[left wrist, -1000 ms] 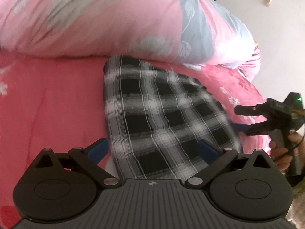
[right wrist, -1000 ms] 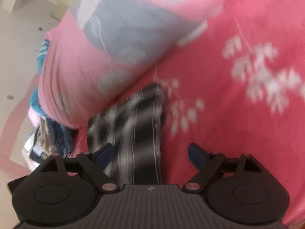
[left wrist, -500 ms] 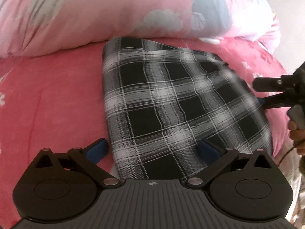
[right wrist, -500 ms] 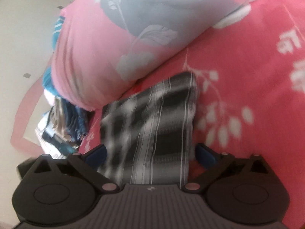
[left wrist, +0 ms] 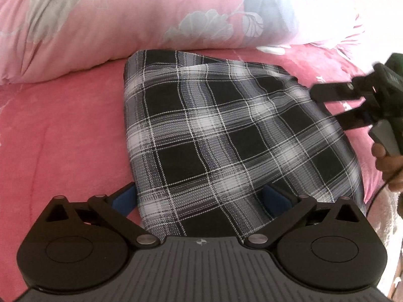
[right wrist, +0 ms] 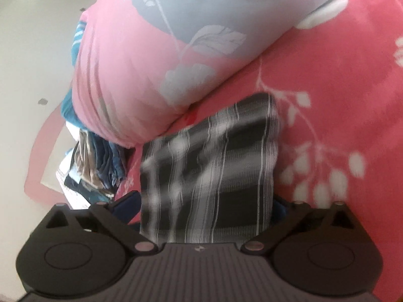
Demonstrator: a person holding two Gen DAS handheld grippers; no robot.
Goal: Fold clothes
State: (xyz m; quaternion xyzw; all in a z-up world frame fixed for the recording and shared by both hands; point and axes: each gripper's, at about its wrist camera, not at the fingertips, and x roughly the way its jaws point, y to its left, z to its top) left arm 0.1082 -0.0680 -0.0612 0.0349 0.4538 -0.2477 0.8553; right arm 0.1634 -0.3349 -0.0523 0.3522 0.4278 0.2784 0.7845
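A: Fingers first. How wide on the left gripper (left wrist: 199,197)?

B: Spread wide. The folded plaid garment (left wrist: 226,136) lies flat between them on the pink bed (left wrist: 63,136), its near edge under them; the blue pads grip nothing.

A: And the right gripper (right wrist: 201,202)?

B: Also spread to the full, over the garment's end, holding nothing. From the left view its fingers (left wrist: 332,91) hover at the garment's right edge, below the floral pillow (left wrist: 151,12).

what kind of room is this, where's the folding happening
Most likely a bedroom, on a bed: a folded plaid garment lies on a pink floral bedspread, against a big pink pillow. More clothes are piled past the bed's edge.
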